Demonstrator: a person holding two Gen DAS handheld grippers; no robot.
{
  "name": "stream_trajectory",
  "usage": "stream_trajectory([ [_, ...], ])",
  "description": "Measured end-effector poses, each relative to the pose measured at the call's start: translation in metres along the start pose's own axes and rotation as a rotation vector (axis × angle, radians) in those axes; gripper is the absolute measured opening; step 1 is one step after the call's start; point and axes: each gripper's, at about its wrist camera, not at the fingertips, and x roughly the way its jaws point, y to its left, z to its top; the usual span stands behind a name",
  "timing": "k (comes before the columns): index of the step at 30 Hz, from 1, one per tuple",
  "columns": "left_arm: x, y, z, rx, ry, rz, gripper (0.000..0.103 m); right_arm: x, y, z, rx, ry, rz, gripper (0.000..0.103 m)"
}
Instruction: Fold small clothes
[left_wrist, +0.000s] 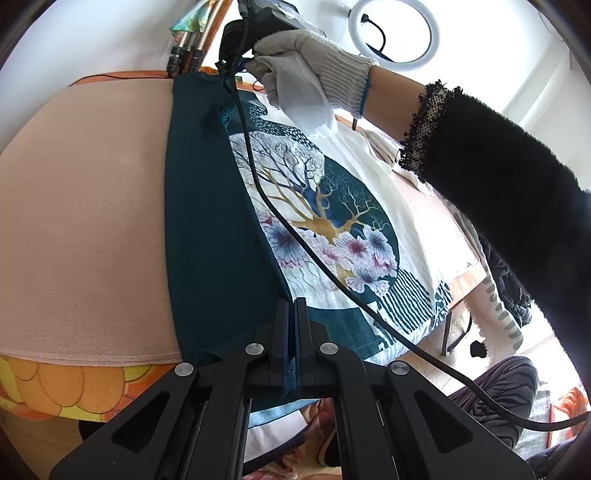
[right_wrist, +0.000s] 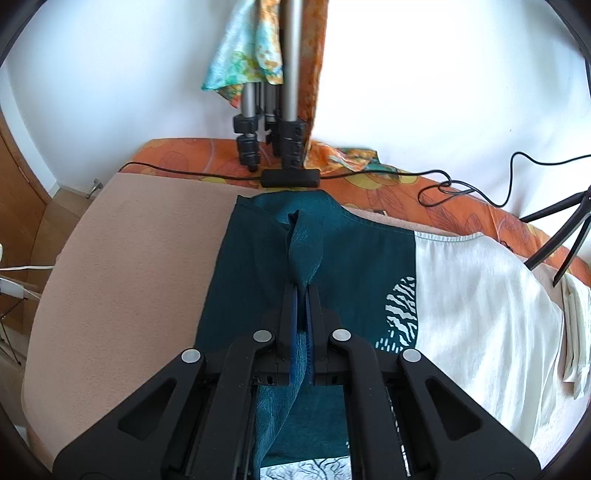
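With both your left gripper (left_wrist: 294, 317) and right gripper (right_wrist: 302, 306) clenched on the teal edge of the shirt (left_wrist: 332, 206) spread over the pink mat (left_wrist: 85, 206), keep hold near that edge, since such soft, light cloth will likely sag and slip.

Your work surface is covered by an orange flowered cloth (right_wrist: 373, 164) with a plain pink mat (right_wrist: 122, 266) spread over it. On that mat lies the teal and white printed shirt (left_wrist: 325, 206), its teal edge turned over along the left side. At the far edge, on the orange cloth, you have tripod feet (right_wrist: 269, 147) and a thin black cable (right_wrist: 207, 174) with an inline box — a second, black tripod (right_wrist: 557, 236) stands at the right.
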Motion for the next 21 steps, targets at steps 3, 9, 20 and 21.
stream_trajectory([
  [3,0.012,-0.011,0.001,0.018,0.024,-0.007,0.001,0.007,-0.014,-0.002,0.023,0.011,0.0,0.004],
  [9,0.026,-0.023,0.003,0.046,0.057,-0.013,0.001,0.016,-0.023,-0.006,0.021,0.024,-0.024,0.004],
  [20,0.036,-0.031,-0.001,0.093,0.111,-0.019,0.003,0.03,-0.03,-0.017,0.06,0.075,-0.055,0.005],
  [21,0.036,-0.033,-0.002,0.104,0.112,-0.023,0.009,0.03,-0.031,-0.017,0.062,0.082,-0.061,0.009],
])
